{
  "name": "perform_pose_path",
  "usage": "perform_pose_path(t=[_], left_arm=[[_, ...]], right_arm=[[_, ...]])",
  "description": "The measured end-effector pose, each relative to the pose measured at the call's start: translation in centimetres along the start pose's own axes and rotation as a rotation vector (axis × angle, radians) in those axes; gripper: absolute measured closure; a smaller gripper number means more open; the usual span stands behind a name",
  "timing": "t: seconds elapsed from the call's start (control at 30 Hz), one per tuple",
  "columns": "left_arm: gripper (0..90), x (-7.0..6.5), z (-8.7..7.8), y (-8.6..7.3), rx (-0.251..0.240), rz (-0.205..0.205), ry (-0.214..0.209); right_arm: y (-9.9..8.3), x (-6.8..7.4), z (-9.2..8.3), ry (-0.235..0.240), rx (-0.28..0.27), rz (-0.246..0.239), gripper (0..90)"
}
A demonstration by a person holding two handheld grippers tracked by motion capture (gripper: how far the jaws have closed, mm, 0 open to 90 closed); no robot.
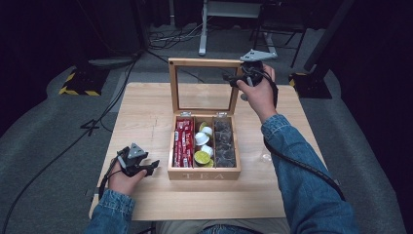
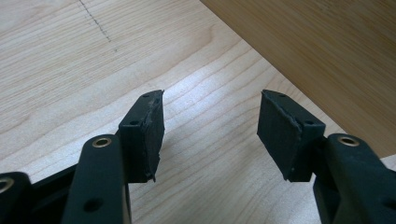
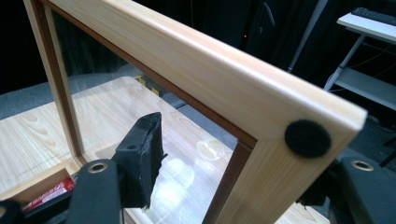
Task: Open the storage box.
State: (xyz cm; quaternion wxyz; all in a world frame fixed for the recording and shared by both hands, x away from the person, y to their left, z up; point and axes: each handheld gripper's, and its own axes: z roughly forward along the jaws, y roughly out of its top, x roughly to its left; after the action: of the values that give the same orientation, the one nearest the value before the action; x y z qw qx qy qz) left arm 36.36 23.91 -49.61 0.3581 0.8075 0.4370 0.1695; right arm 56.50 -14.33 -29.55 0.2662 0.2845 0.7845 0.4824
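A wooden tea box [image 1: 204,174] stands mid-table with its glass lid [image 1: 204,62] raised upright. It holds red packets [image 1: 183,141], white and green capsules [image 1: 203,144] and dark capsules [image 1: 224,141]. My right gripper [image 1: 234,80] is at the lid's top right corner. In the right gripper view the gripper [image 3: 233,154] is open, and the lid's corner frame [image 3: 261,107] with its black felt dot [image 3: 307,138] sits between the jaws. My left gripper [image 1: 152,167] rests low by the box's front left corner. It is open [image 2: 210,135] over bare wood, with the box wall [image 2: 327,56] just beyond.
The light wooden table [image 1: 146,107] has free room left and right of the box. A small clear round thing [image 1: 265,157] lies right of the box. Beyond the table are floor cables, a yellow-and-black striped base [image 1: 78,83] and a desk leg [image 1: 202,29].
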Motion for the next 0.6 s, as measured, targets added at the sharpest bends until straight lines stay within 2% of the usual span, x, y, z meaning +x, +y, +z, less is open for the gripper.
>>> perform_pose_path(t=[0.17,0.37,0.43,0.5,0.6], left_arm=[[41.9,-0.3,-0.1,0.0,0.002,0.011,0.006],[41.9,-0.4,-0.3,-0.1,0.011,0.014,0.001],[41.9,-0.4,-0.4,-0.6,-0.033,0.0,0.004],[42.0,-0.3,-0.5,-0.8,-0.028,-0.014,-0.007],[41.8,-0.2,-0.9,-1.0,-0.015,-0.02,0.008]], right_arm=[[-0.3,-0.3,0.9,-0.006,-0.005,0.029,33.9],[-0.8,-0.6,2.1,-0.013,0.013,0.035,31.4],[-1.1,-0.6,2.5,-0.015,0.017,0.039,30.6],[-1.2,-0.7,2.6,-0.015,0.02,0.042,30.2],[-1.6,-0.8,3.3,-0.016,0.028,0.05,29.0]])
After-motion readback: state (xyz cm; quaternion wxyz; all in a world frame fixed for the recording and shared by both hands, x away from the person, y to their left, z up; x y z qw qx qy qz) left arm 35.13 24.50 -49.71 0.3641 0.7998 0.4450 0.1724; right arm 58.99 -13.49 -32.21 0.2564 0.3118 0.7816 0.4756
